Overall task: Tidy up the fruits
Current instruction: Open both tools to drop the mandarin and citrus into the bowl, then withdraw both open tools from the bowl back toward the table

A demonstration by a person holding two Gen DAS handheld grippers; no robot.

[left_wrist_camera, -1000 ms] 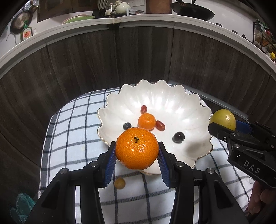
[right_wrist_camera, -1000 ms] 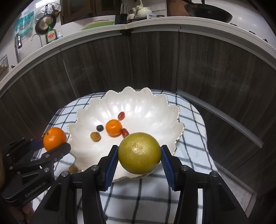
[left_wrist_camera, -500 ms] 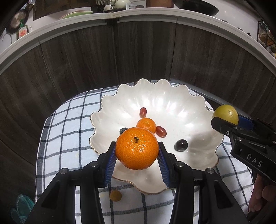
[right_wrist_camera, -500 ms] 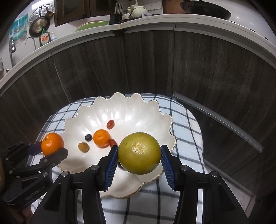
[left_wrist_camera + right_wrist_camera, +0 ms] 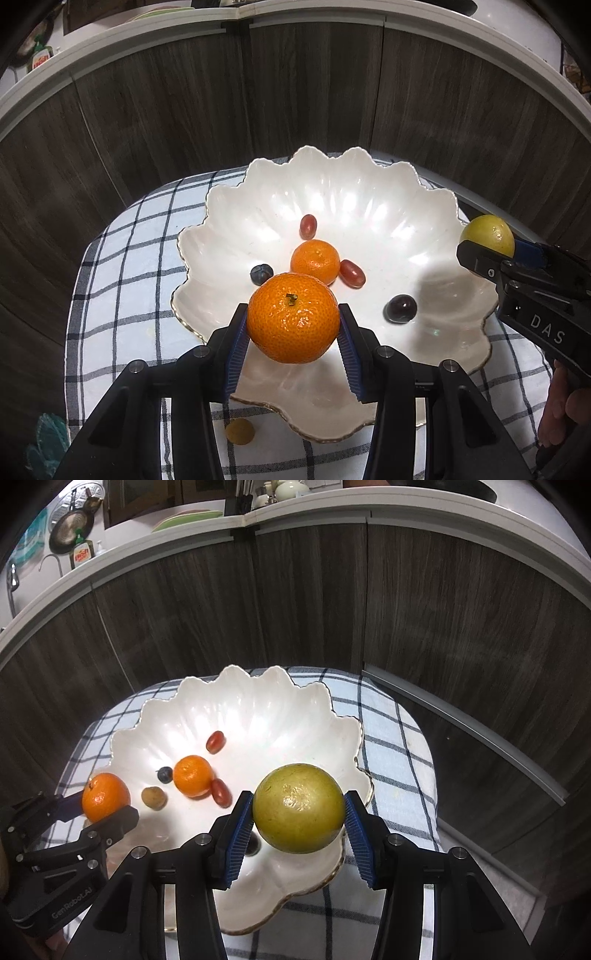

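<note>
Both grippers tilt steeply downward over the scalloped white bowl (image 5: 369, 206). The left gripper (image 5: 293, 332) has its jaws pinching a large mandarin (image 5: 293, 317); the right gripper (image 5: 299, 825) has its jaws pinching a yellow-green fruit (image 5: 299, 808). Since a second ago both have come forward and lower, from the bowl's near rim to above its inside. The bowl (on a checked cloth (image 5: 122, 280)) holds a small mandarin (image 5: 315, 261), two red grapes (image 5: 308, 226), a blueberry (image 5: 261, 274) and a dark grape (image 5: 400, 308). A small tan fruit (image 5: 240, 431) lies on the cloth just outside the rim.
</note>
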